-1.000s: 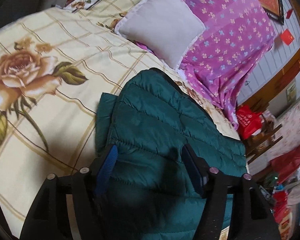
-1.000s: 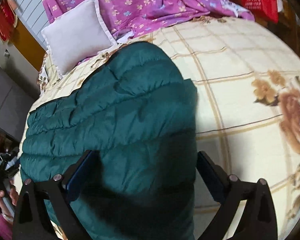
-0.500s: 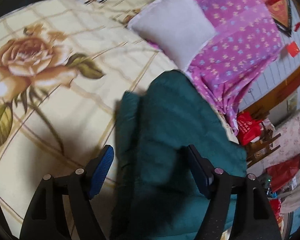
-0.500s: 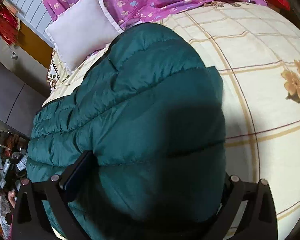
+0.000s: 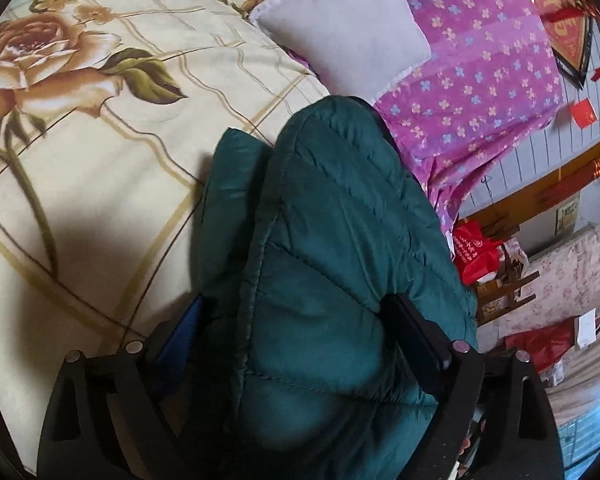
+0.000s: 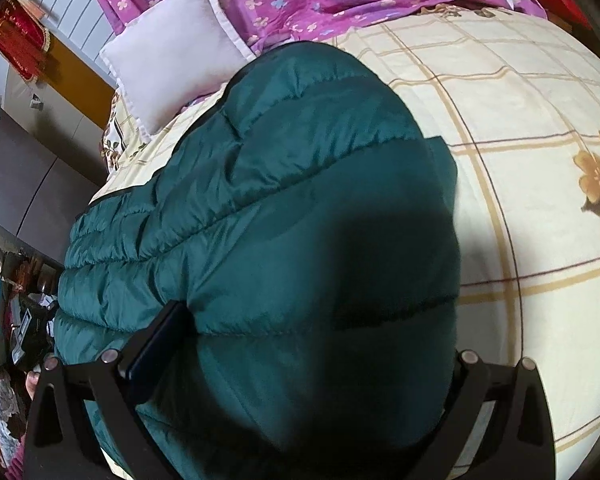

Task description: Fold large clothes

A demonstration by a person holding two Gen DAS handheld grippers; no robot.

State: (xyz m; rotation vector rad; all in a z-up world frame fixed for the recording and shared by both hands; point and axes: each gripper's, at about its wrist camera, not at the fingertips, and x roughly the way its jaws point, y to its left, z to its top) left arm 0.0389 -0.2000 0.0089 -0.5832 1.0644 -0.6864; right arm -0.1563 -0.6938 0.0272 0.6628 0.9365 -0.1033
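A dark green quilted puffer jacket (image 5: 340,208) lies folded on a cream bedspread (image 5: 100,168) printed with roses. My left gripper (image 5: 300,328) sits low over the jacket's near end. Its jaws are spread wide and a thick fold of jacket bulges between the blue pad (image 5: 184,320) and the dark pad (image 5: 416,336). In the right wrist view the jacket (image 6: 280,184) fills the middle. My right gripper (image 6: 304,348) straddles it with wide jaws. Its left finger (image 6: 156,344) rests against the padding, and the jacket hides the tip of its right finger.
A pale square pillow (image 5: 348,28) and a purple flowered quilt (image 5: 472,64) lie at the head of the bed. Red bags (image 5: 476,252) and clutter stand beside the bed. A grey cabinet (image 6: 24,176) is on the other side. Bare bedspread (image 6: 532,200) stretches beside the jacket.
Both grippers have come down closer onto the jacket, which now bulges up between their fingers. The left jaws have spread a little wider.
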